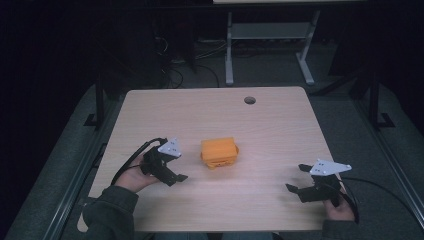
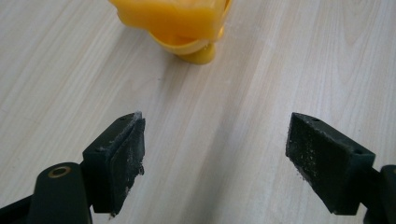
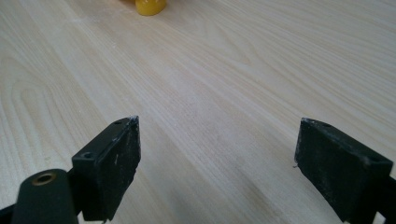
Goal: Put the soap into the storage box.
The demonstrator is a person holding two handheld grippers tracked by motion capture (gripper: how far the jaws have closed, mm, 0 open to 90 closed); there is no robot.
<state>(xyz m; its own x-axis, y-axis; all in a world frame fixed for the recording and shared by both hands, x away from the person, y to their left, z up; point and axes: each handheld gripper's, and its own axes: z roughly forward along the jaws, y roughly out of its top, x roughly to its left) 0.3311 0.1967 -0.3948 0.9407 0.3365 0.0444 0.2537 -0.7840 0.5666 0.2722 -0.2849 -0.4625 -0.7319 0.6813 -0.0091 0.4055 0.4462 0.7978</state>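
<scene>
An orange plastic block-shaped object (image 1: 218, 151) rests on a rounded orange base near the middle of the light wood table (image 1: 215, 112). My left gripper (image 1: 176, 169) sits just left of it, open, nothing between its jaws. In the left gripper view the orange object (image 2: 173, 21) lies ahead at the top, a short way beyond the open gripper (image 2: 215, 147). My right gripper (image 1: 296, 177) is open near the front right of the table, well apart from the object. In the right gripper view only a rounded edge of the orange object (image 3: 150, 5) peeks in above the open gripper (image 3: 217, 151).
A round cable hole (image 1: 249, 100) is in the table's far side. Behind the table stands a white desk frame (image 1: 270, 35), with cables on the floor (image 1: 175, 65). Black cables trail from both grippers toward the near edge.
</scene>
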